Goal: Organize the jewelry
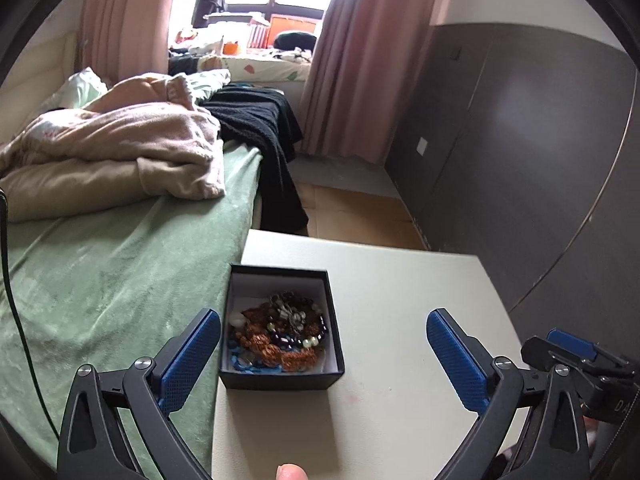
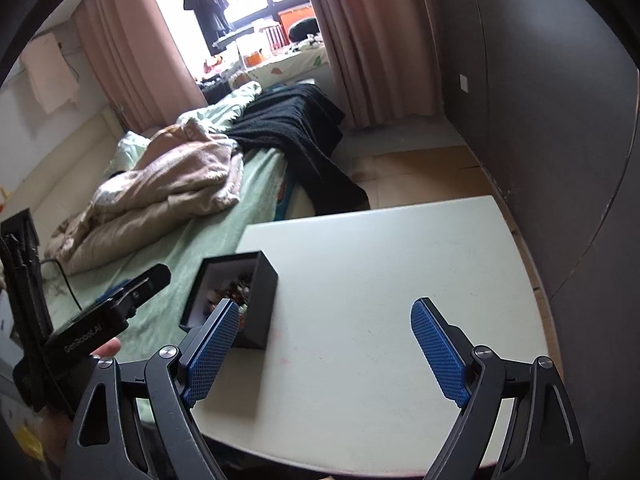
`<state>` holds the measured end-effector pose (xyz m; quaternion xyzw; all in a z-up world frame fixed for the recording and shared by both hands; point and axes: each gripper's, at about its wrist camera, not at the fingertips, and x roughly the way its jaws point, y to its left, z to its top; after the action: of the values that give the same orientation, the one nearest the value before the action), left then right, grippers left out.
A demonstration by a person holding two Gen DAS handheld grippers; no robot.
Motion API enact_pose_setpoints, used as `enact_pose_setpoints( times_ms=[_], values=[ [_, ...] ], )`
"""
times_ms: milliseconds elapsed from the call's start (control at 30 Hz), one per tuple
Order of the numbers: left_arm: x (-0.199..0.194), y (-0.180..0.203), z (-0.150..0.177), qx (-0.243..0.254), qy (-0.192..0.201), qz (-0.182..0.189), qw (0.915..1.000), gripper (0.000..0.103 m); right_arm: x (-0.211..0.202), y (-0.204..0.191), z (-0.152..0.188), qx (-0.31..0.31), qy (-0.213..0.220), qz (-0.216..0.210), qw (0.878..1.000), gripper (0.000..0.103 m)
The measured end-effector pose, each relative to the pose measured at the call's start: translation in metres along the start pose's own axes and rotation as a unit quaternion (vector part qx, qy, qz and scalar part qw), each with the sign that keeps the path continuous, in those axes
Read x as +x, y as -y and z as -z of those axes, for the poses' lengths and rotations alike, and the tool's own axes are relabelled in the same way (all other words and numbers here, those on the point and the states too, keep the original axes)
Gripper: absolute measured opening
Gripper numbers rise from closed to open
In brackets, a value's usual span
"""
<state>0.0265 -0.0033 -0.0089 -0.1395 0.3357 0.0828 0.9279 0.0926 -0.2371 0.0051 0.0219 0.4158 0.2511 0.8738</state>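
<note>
A black box (image 1: 280, 381) with a white lining stands at the left edge of a white table (image 1: 404, 304). It is open on top and holds a tangled heap of jewelry (image 1: 280, 332): brown, dark and pale beads and blue pieces. My left gripper (image 1: 323, 315) is open wide just in front of the box, its blue pads touching nothing. My right gripper (image 2: 325, 304) is open too, over bare table (image 2: 380, 256) to the right of the box (image 2: 262, 296). Its left pad overlaps the box's near corner in the picture, and the jewelry (image 2: 236, 285) is partly hidden.
A bed with a green sheet (image 1: 100, 300) butts against the table's left side, with a beige blanket (image 1: 120, 152) and a black garment (image 1: 256, 124) on it. A dark wardrobe (image 1: 520, 140) runs along the right. A black cable (image 1: 12, 280) hangs at far left.
</note>
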Motion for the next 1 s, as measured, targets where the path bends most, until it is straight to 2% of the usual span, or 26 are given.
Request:
enact_pose_setpoints(
  times_ms=[100, 233, 400, 467, 500, 733, 1000],
  values=[
    [0.006, 0.009, 0.007, 0.014, -0.014, 0.0, 0.9998, 0.103, 0.002, 0.008, 0.005, 0.004, -0.015, 0.016, 1.0, 0.088],
    [0.003, 0.014, 0.012, 0.018, -0.01, 0.002, 0.9998, 0.103, 0.005, 0.013, 0.011, 0.004, -0.042, 0.026, 0.999, 0.092],
    [0.0, 0.021, 0.015, 0.025, -0.001, -0.004, 0.9997, 0.103, 0.003, 0.016, 0.016, 0.004, -0.047, 0.028, 0.999, 0.094],
    [0.001, 0.023, 0.016, 0.028, -0.003, -0.006, 0.9996, 0.103, 0.003, 0.018, 0.016, 0.006, -0.048, 0.027, 0.998, 0.102],
    [0.002, 0.023, 0.016, 0.028, -0.004, -0.007, 0.9996, 0.103, 0.001, 0.019, 0.016, 0.008, -0.046, 0.028, 0.999, 0.103],
    [0.004, 0.023, 0.017, 0.029, -0.007, -0.006, 0.9995, 0.103, -0.008, 0.027, 0.015, 0.016, -0.038, 0.031, 0.999, 0.103],
    [-0.001, 0.021, 0.016, 0.027, 0.003, -0.007, 0.9996, 0.103, -0.013, 0.017, 0.017, -0.018, -0.036, 0.035, 0.999, 0.103]
  ],
)
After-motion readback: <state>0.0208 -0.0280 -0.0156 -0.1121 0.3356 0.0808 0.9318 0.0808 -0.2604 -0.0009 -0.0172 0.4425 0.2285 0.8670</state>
